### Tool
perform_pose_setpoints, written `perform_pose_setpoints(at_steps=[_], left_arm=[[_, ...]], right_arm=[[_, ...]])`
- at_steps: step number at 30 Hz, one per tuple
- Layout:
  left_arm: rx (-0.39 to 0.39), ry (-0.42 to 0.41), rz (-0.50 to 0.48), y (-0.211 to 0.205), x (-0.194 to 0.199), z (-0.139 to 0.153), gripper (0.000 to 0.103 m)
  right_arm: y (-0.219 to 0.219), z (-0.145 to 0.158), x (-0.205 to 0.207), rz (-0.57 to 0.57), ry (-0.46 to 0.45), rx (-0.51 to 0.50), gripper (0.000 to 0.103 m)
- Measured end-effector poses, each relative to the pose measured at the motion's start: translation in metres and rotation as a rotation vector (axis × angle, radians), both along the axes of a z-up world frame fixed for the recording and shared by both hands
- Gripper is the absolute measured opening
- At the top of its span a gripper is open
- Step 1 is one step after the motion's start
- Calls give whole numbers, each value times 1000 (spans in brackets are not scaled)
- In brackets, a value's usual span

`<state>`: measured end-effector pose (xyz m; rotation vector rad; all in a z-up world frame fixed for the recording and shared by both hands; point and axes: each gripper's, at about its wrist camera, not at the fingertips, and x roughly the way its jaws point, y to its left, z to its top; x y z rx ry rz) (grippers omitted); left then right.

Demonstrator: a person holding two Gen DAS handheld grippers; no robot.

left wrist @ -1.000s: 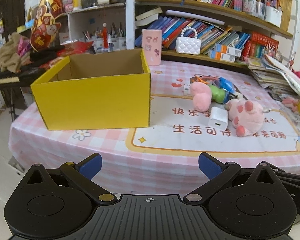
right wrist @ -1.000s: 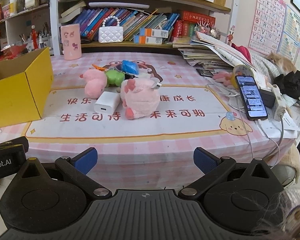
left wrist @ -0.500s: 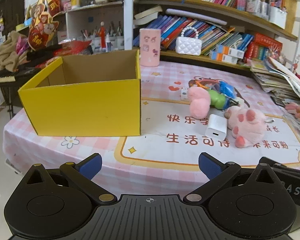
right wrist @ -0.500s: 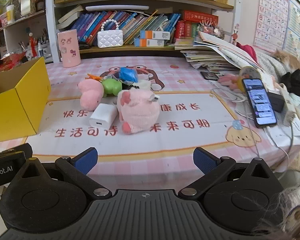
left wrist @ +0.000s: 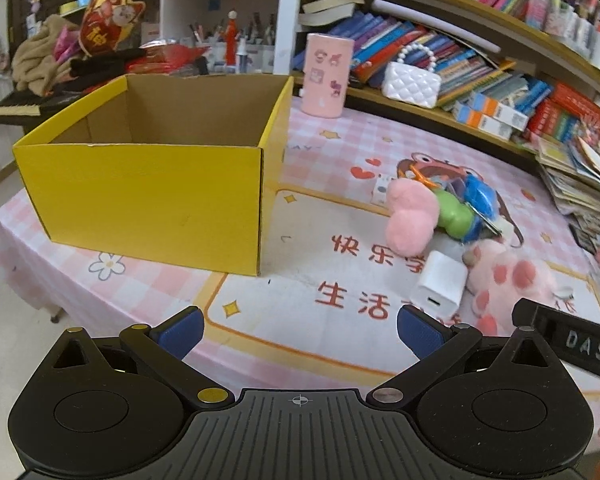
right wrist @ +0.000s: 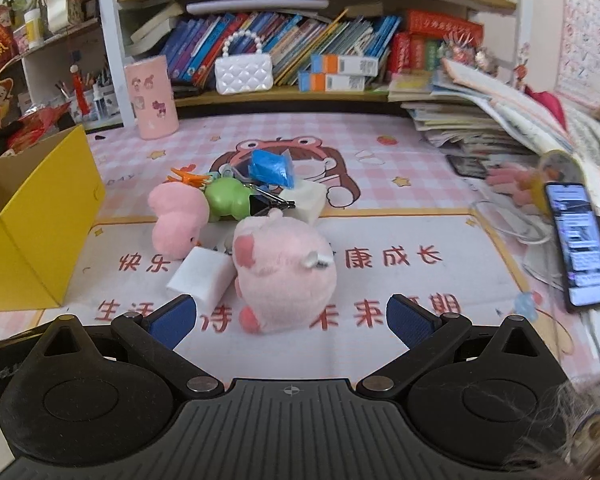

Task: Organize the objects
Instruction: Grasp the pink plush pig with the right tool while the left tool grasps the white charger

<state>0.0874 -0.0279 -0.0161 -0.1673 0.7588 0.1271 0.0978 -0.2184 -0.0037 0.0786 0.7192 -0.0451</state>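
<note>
Right hand-held gripper (right wrist: 291, 320) spread wide — facing pink plush (right wrist: 284, 276)

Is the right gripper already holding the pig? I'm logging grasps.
No: the right gripper is open, its fingers apart and off the pig, which lies on the table.
</note>
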Motion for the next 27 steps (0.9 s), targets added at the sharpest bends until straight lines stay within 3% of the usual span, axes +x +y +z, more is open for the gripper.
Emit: perform_pose_setpoints(at_steps=[11, 12, 13, 14, 16, 22, 27], left_arm=[[-6, 24, 110, -8, 14, 2, 103], [-9, 28, 108, -10, 16, 1, 103], [-9, 33, 105, -13, 18, 0, 103], [-10, 38, 100, -16, 20, 0, 103], [-17, 45, 82, -24, 25, -2, 103], [-63, 88, -30, -57, 53, -14, 103], [60, 78, -174, -98, 77, -26, 100]], right_arm=[[-14, -22, 68, 101, 70, 32, 97], [-16, -25, 71, 112, 76, 35, 91], [-18, -27, 75, 125, 86, 39, 75], [-20, -29, 77, 136, 98, 53, 66], [-30, -29, 77, 152, 105, 107, 61], [-68, -16, 61, 112, 88, 187, 60], [-100, -5, 39, 32, 32, 126, 60]])
